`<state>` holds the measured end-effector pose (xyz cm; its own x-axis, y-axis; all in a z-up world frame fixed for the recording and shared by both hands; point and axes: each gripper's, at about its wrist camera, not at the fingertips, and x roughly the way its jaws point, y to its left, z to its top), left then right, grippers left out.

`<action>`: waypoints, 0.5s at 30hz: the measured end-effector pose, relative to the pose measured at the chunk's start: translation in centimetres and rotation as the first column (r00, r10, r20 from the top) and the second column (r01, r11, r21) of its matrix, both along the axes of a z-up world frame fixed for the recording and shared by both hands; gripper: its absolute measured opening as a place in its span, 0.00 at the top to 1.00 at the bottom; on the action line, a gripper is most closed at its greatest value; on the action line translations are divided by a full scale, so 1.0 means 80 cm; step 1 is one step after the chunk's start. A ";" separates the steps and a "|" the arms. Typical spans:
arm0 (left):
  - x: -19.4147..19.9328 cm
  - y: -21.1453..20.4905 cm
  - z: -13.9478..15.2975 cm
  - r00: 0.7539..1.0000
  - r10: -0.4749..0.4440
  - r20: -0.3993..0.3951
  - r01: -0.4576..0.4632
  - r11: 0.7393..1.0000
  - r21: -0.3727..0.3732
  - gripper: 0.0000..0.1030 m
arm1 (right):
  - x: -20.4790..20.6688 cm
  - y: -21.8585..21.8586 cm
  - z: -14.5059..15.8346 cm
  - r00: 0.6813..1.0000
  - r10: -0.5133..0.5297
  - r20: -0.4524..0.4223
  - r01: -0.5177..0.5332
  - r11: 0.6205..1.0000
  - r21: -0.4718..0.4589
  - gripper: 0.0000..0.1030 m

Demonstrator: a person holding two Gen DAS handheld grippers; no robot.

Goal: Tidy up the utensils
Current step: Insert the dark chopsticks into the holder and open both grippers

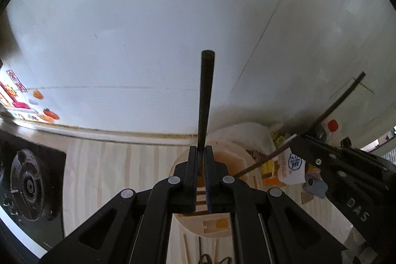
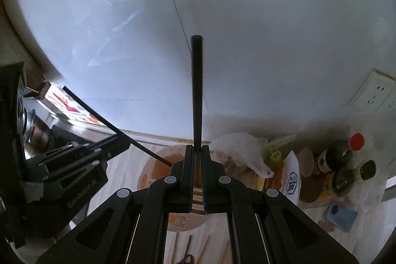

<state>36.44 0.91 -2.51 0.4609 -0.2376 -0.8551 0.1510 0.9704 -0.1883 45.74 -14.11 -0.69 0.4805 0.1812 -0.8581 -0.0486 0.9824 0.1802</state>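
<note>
White wall panels back a pale wood-grain counter (image 1: 104, 165); a black gas stove (image 1: 29, 184) sits at its left end. A round wooden holder (image 1: 237, 152) stands near the wall. Left gripper (image 1: 204, 152) has its jaws clamped on a black chopstick (image 1: 206, 95), which sticks up above the holder. Right gripper (image 2: 197, 152) has its jaws clamped on a second black chopstick (image 2: 197, 90), also over the holder. Each gripper shows in the other's view with its stick slanting. At the counter's right end: white plastic bag (image 2: 242, 150), red-capped bottle (image 2: 346, 150), wall socket (image 2: 376, 93). More sticks (image 2: 205, 249) lie on the counter at its near edge.
</note>
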 end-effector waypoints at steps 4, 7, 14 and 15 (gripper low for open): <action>-0.006 0.004 -0.002 0.999 0.002 -0.038 -0.003 1.000 -0.025 0.95 | 0.007 -0.002 -0.024 0.998 0.007 -0.055 -0.007 1.000 -0.009 0.95; -0.019 0.008 0.012 1.000 0.006 -0.022 -0.007 0.999 -0.033 0.90 | 0.011 -0.006 -0.040 0.995 0.002 -0.103 -0.002 1.000 0.005 0.91; -0.072 0.019 0.049 0.987 0.086 0.133 -0.089 0.996 0.019 0.26 | -0.017 -0.031 -0.026 0.997 -0.052 -0.062 0.055 0.997 0.053 0.56; -0.083 0.025 0.050 0.983 0.101 0.153 -0.106 0.994 0.024 0.25 | -0.025 -0.035 -0.022 0.997 -0.061 -0.049 0.064 0.997 0.050 0.54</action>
